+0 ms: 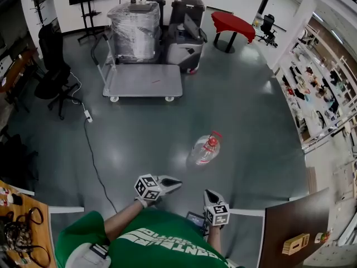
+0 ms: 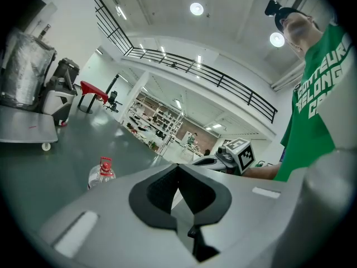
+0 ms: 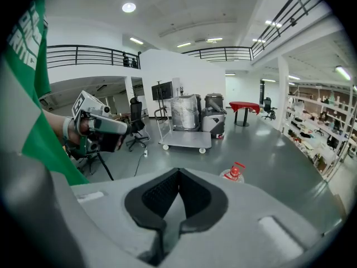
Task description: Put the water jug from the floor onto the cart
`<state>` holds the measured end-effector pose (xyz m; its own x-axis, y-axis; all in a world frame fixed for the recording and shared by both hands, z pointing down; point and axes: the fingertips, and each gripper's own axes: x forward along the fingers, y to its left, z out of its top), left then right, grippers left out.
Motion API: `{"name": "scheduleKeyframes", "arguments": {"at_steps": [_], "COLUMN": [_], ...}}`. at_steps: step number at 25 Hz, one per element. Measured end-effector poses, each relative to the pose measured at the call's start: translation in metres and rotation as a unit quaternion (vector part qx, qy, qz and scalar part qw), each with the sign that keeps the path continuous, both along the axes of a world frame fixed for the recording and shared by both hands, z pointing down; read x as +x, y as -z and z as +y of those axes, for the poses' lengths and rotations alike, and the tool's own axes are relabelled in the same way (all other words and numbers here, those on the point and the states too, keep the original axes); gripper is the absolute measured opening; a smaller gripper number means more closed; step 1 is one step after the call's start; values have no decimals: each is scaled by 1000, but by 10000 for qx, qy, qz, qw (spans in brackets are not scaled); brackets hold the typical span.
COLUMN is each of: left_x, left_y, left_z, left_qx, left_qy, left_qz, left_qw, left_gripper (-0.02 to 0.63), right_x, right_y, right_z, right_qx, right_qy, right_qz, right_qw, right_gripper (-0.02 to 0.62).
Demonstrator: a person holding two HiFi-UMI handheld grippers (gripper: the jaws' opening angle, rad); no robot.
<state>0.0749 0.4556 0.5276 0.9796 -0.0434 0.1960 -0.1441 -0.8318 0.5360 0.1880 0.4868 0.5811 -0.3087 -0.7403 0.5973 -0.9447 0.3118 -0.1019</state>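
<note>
The water jug (image 1: 205,149) is clear with a red cap and red handle, and it stands upright on the grey floor a short way ahead of me. It also shows low in the left gripper view as the jug (image 2: 101,175) and in the right gripper view as the jug (image 3: 232,173). The flat grey cart (image 1: 144,82) stands farther off, with its push handle at the left end. My left gripper (image 1: 177,182) and right gripper (image 1: 208,194) are close to my body, short of the jug. Both the left gripper (image 2: 178,169) and the right gripper (image 3: 178,172) are shut with nothing between the jaws.
A plastic-wrapped stack (image 1: 134,29) and a floor-cleaning machine (image 1: 187,35) stand at the cart's far side. A red table (image 1: 233,24) is beyond them. An office chair (image 1: 53,66) and a floor cable with power strip (image 1: 88,116) lie left. Shelving (image 1: 318,88) lines the right.
</note>
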Motion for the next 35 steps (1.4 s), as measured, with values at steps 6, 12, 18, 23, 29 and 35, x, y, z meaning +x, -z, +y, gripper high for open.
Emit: {"name": "scheduleKeyframes", "arguments": {"at_steps": [6, 12, 18, 23, 29, 35], "left_x": [-10, -24, -39, -47, -49, -62], "left_y": [-6, -11, -9, -11, -10, -11], "left_z": [-14, -30, -46, -52, -57, -66], "left_qx": [-70, -113, -52, 4, -28, -73], "left_qy": [62, 146, 165, 111, -28, -82], "left_qz": [39, 37, -2, -58, -18, 67], "left_qw": [9999, 9998, 9999, 9999, 10000, 9999], "left_gripper": [9, 9, 9, 9, 9, 9], "right_x": [-11, -25, -43, -53, -57, -73], "right_y": [-2, -6, -5, -4, -2, -3], "right_z": [-14, -32, -47, -53, -59, -65], "right_qx": [-74, -110, -119, -124, -172, -271], "right_qy": [43, 143, 234, 197, 117, 264], "right_qz": [31, 45, 28, 58, 106, 260], "right_qw": [10000, 9998, 9997, 9997, 9997, 9989], "right_gripper": [-7, -7, -8, -7, -8, -8]}}
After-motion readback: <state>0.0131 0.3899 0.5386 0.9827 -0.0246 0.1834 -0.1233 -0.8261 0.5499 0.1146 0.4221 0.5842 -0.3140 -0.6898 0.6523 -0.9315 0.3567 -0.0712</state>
